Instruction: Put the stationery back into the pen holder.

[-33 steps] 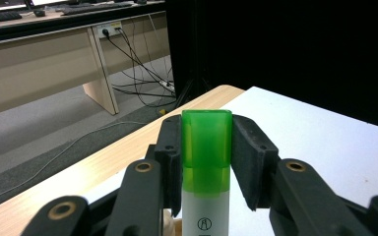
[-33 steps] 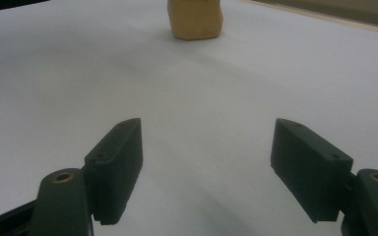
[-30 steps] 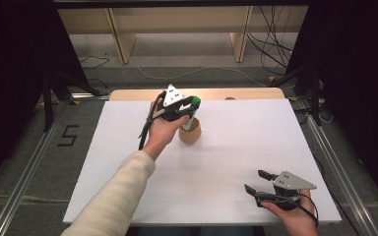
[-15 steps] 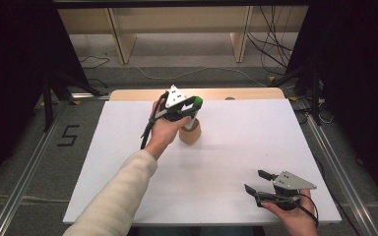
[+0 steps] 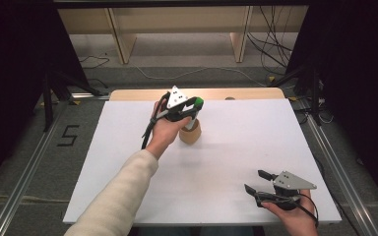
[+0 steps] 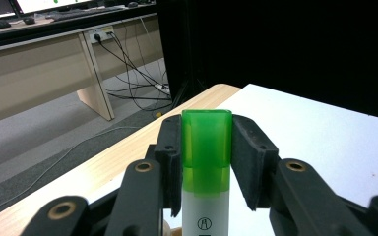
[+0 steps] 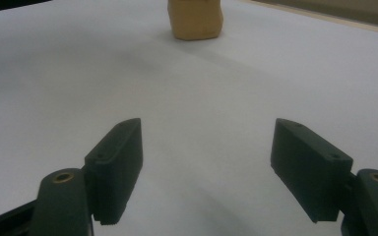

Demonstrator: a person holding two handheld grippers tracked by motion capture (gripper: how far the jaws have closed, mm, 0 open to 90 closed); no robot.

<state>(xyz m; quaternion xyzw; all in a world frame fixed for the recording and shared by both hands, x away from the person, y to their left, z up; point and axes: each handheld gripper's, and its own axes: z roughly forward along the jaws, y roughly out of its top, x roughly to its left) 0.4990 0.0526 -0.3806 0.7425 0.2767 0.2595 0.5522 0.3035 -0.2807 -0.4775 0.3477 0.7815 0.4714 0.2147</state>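
A white marker with a green cap (image 6: 206,162) stands upright between the jaws of my left gripper (image 6: 207,147), which is shut on it. In the high view the left gripper (image 5: 193,109) hovers over a tan wooden holder (image 5: 189,135) near the back middle of the white table, the marker's green cap (image 5: 198,102) pointing up and its white body going down into the holder. My right gripper (image 5: 257,180) rests open near the front right edge with nothing between its fingers. From the right gripper view the tan holder (image 7: 195,19) sits far ahead.
The white table (image 5: 256,128) has a wooden strip (image 5: 138,94) along its back edge. Beyond it are wooden desk legs (image 5: 121,39) and cables (image 5: 270,44) on the floor. Metal rails (image 5: 24,182) run along both sides.
The left gripper with the marker has shifted slightly over the holder. The right gripper has stayed where it was.
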